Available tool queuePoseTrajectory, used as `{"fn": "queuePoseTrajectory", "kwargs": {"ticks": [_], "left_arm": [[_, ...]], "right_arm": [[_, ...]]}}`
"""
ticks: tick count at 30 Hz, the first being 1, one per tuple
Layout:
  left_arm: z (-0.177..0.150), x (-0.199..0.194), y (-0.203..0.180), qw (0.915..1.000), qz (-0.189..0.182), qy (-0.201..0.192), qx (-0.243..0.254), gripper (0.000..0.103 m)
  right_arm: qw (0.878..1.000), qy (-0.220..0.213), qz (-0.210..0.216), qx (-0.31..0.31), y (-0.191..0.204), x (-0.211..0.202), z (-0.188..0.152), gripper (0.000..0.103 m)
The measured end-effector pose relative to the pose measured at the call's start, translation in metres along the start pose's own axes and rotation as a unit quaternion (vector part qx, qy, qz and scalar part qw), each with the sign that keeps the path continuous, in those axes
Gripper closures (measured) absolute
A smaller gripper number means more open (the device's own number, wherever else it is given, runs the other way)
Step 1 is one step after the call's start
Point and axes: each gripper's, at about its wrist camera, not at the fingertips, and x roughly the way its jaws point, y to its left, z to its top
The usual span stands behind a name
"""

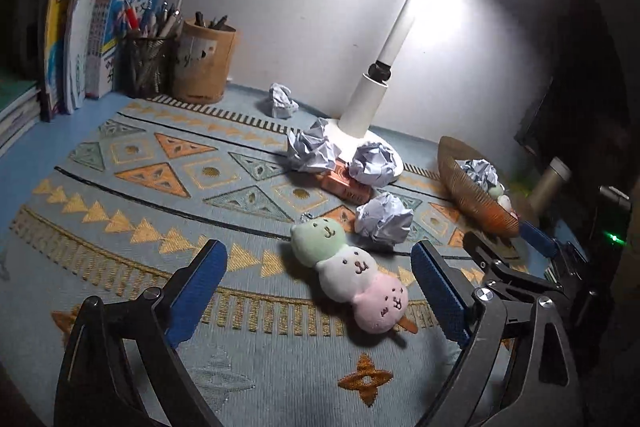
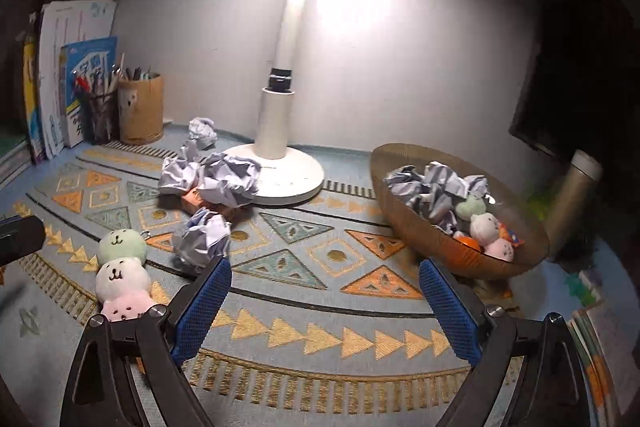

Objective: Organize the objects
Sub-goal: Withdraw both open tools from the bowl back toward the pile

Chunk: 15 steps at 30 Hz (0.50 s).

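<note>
A three-ball plush toy (image 1: pixel 350 273), green, white and pink, lies on the patterned mat between my open left gripper's (image 1: pixel 320 291) fingers; it also shows at the left of the right wrist view (image 2: pixel 120 275). Several crumpled paper balls lie near the lamp base: one close to the plush (image 1: pixel 384 219) (image 2: pixel 204 237), others on an orange book (image 1: pixel 346 185) (image 2: pixel 228 179). A brown bowl (image 2: pixel 404 215) at the right holds crumpled paper and a second plush (image 2: pixel 486 227). My right gripper (image 2: pixel 326 301) is open and empty over the mat, left of the bowl; it also shows at the right of the left wrist view (image 1: pixel 508 247).
A white desk lamp (image 2: pixel 276 131) stands at the back centre. Two pen holders (image 1: pixel 204 61) and upright books (image 1: pixel 100 27) stand at the back left. A metal flask (image 2: pixel 572 195) leans behind the bowl. Stacked books (image 2: pixel 596 347) lie at the right edge.
</note>
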Motion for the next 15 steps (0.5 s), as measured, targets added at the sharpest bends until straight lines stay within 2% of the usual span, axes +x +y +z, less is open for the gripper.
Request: {"fn": "queuePoseTrajectory", "kwargs": {"ticks": [2, 4, 7, 10, 15], "left_arm": [[-0.003, 0.01, -0.005, 0.9999, 0.007, 0.006, 0.009, 0.011], [-0.007, 0.015, -0.005, 0.9995, 0.025, 0.015, 0.013, 0.011], [-0.009, 0.013, -0.007, 0.9995, 0.026, 0.009, 0.017, 0.009], [-0.009, 0.014, -0.011, 0.9991, 0.03, 0.012, 0.028, 0.009], [-0.012, 0.015, -0.024, 0.9971, 0.042, 0.015, 0.062, 0.009]], "right_arm": [[1.0, -0.001, 0.017, -0.002, 0.003, 0.006, 0.003, 0.008], [1.0, 0.018, 0.0, -0.002, 0.002, 0.02, -0.003, 0.008], [0.998, 0.055, -0.021, 0.008, -0.002, 0.035, -0.006, 0.007], [0.998, 0.059, -0.016, 0.006, -0.003, 0.037, -0.007, 0.0], [0.998, 0.065, -0.005, 0.0, 0.0, 0.039, -0.007, 0.0]]}}
